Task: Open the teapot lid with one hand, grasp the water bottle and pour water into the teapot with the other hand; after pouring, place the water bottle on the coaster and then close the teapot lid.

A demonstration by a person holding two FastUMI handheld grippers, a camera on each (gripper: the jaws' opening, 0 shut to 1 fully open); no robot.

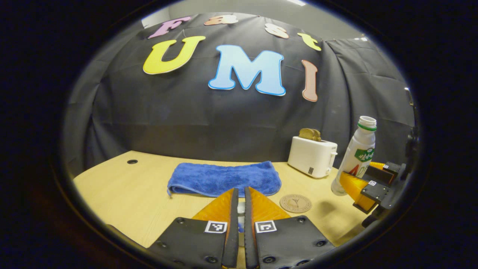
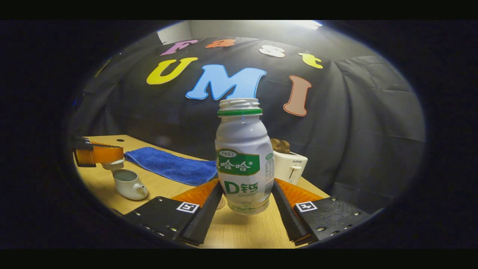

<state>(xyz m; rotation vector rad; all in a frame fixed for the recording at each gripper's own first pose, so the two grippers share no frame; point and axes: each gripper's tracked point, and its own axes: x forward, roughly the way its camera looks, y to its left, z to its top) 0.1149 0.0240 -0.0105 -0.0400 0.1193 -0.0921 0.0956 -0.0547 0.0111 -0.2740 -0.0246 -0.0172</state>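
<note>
- The right gripper (image 2: 244,198) holds the water bottle (image 2: 243,157): one finger presses each side of its lower body, and the bottle stands upright between them, its base lifted clear of the table (image 2: 239,231).
- The bottle is white with a green neck ring and has no cap on its threaded mouth. Its green label carries "1987" in a small oval over white Chinese characters, with a large green "D" and further characters below; the fine print is too small to tell.
- The left gripper (image 1: 239,196) has its fingers drawn narrow, nearly together, with a pale object glimpsed in the slit between them.
- In the right gripper view, that left gripper sits at the far left, and the white teapot lid (image 2: 113,163) hangs at its fingertips, raised just above the teapot (image 2: 129,184).
- The teapot is white and open, its spout pointing right, standing on the table near the blue towel (image 2: 171,166).
- In the left gripper view the round cork coaster (image 1: 295,203) lies bare on the table, just beside the towel's right end, with a faint printed mark I cannot make out.
- A white toaster (image 1: 313,157) with bread slices in its slots stands behind the coaster, against the black cloth wall.
</note>
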